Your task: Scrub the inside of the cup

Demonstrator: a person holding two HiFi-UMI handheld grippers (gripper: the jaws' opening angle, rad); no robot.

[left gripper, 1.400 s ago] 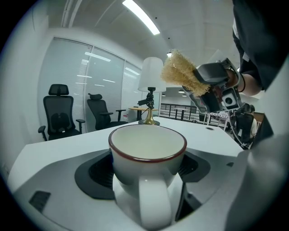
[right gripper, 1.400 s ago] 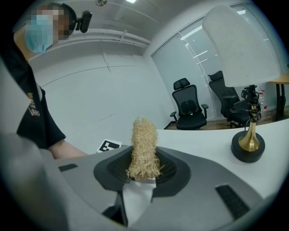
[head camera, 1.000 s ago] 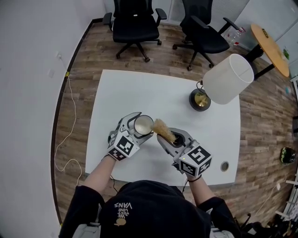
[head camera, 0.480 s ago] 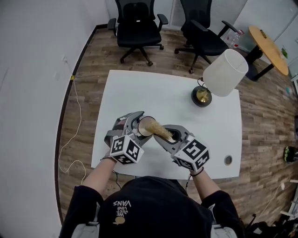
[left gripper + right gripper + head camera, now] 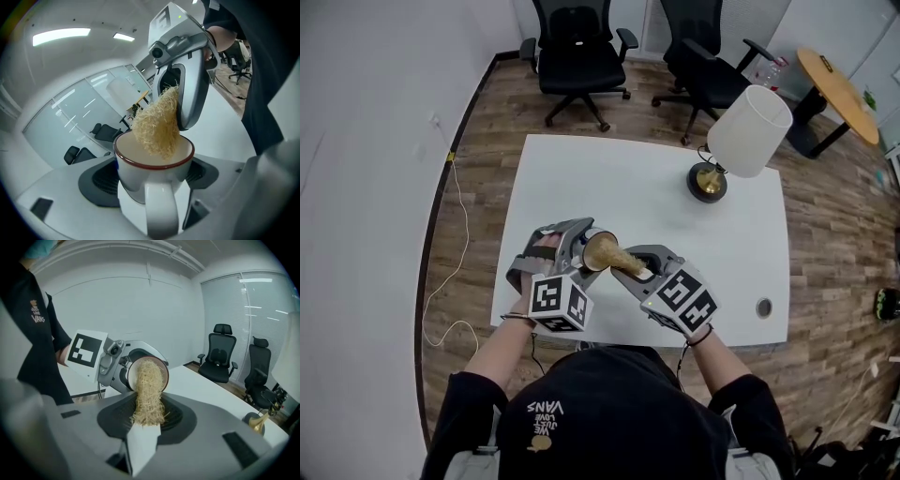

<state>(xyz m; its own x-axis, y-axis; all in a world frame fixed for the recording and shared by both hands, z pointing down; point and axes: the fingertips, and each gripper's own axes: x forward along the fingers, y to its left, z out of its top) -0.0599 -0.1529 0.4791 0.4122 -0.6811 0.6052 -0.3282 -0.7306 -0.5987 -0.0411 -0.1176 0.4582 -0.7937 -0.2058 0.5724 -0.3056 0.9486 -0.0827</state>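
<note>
Clamping cup in left claw, right claw pinching scrubber inside rim, near table edge

Cup floor hidden under scrubber fibres. Cup base sunk out of sight in left gripper. Scrubber end farthest from cup buried in right gripper; handle indiscernible.

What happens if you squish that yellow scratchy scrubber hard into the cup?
The scrubber looks like loose, wiry fibres, so it probably squashes and bends rather than staying stiff. Being so airy, it is likely very light. Pressed into the cup, it would probably spread against the wall.
</note>
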